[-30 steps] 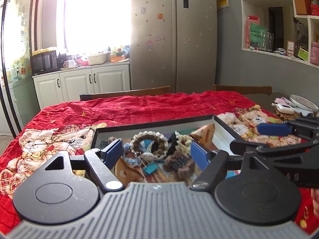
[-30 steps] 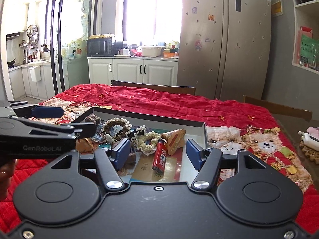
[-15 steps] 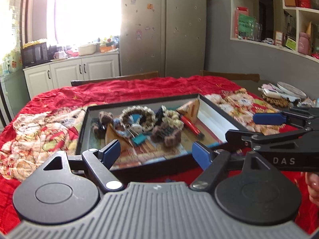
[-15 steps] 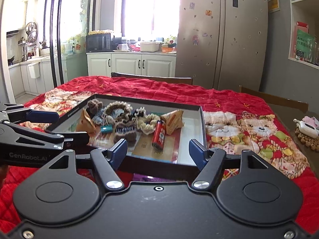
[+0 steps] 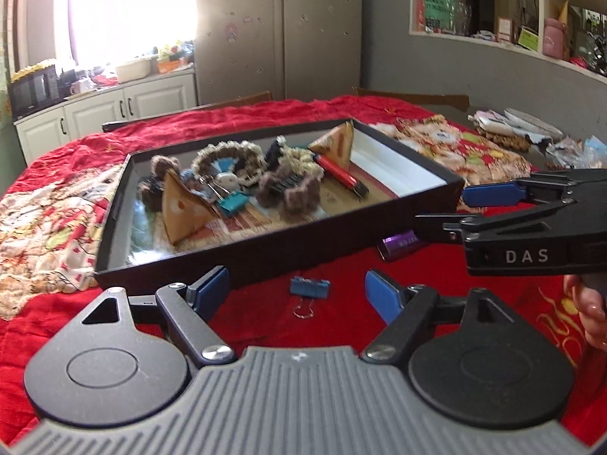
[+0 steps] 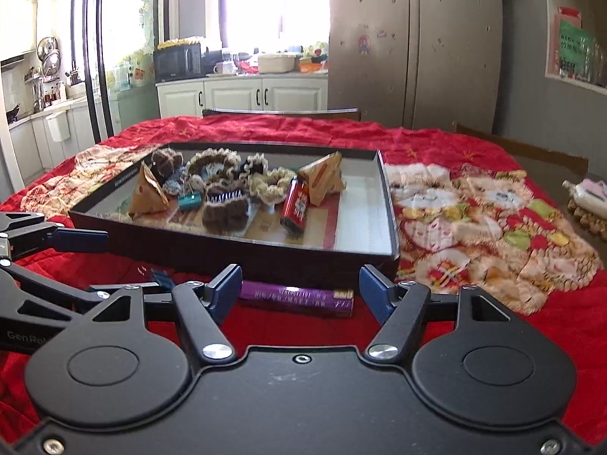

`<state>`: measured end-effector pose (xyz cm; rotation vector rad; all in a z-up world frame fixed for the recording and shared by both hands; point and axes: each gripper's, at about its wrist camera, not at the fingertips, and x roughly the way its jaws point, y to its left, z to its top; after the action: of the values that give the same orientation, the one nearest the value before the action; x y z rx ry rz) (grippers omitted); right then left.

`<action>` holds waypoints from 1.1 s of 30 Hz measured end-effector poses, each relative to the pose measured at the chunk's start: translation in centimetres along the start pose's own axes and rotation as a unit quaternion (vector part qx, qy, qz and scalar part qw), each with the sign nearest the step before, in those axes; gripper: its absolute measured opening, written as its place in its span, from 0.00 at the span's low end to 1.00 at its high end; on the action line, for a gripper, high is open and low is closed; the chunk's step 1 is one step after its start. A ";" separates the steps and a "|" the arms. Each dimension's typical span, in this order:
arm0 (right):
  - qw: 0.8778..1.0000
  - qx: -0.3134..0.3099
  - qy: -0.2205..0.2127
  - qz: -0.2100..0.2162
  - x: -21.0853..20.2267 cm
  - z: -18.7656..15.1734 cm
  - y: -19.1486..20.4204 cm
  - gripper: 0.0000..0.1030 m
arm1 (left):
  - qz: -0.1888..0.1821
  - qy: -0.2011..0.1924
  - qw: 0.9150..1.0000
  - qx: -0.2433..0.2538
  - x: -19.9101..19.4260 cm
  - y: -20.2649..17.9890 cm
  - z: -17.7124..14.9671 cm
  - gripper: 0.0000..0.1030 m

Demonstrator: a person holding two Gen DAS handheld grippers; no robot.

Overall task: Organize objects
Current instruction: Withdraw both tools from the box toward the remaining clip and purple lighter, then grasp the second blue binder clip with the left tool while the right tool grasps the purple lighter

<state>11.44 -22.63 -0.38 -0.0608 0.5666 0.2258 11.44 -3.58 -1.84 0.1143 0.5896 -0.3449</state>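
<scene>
My left gripper (image 5: 297,292) stands open low over the red cloth, just in front of the black tray (image 5: 265,256). A blue binder clip (image 5: 309,288) lies on the cloth in the gap between its blue pads, untouched. My right gripper (image 6: 301,286) is open too, and a purple tube (image 6: 296,297) lies across the cloth between its pads, close to the tray's near wall (image 6: 265,261). The purple tube (image 5: 402,244) also shows in the left wrist view under the right gripper (image 5: 442,208). The tray holds crochet scrunchies, a brown hair claw (image 6: 225,210), a red lighter (image 6: 295,204), paper packets and a teal clip.
A red patterned cloth (image 6: 474,212) covers the table. Small clutter sits at the table's right edge (image 5: 512,125). Wooden chair backs (image 6: 280,112) stand at the far side, with a fridge and kitchen cabinets behind. A hand (image 5: 592,314) holds the right gripper.
Both grippers have sunk toward the cloth in front of the tray and tipped downward. The blue binder clip and the purple tube have come into view between their fingers.
</scene>
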 end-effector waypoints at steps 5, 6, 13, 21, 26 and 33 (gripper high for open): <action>1.000 -0.011 0.012 -0.008 1.1 -0.7 0.4 0.65 | -0.004 0.012 1.000 0.003 1.1 0.1 -0.6 0.84; 1.000 -0.012 0.015 -0.010 1.4 -0.7 0.4 0.65 | -0.007 0.013 1.000 0.001 1.2 0.2 -0.7 0.84; 1.000 0.002 0.019 -0.011 2.0 -0.8 0.2 0.79 | -0.027 0.023 0.999 -0.015 2.1 0.9 -0.7 0.80; 0.999 0.012 0.036 -0.017 3.3 -0.5 0.2 0.83 | -0.025 0.024 0.999 -0.012 2.3 0.7 -0.5 0.70; 0.999 0.016 0.048 -0.018 4.0 -0.5 0.3 0.84 | -0.024 0.022 0.999 -0.013 2.2 0.7 -0.5 0.60; 0.998 0.009 0.057 -0.021 4.6 -0.6 0.6 0.83 | -0.021 0.019 0.999 -0.019 2.3 0.8 -0.4 0.46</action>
<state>14.78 -21.19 -3.35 -0.0682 0.6801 0.1771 13.30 -3.40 -3.46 0.0721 0.6365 -0.3735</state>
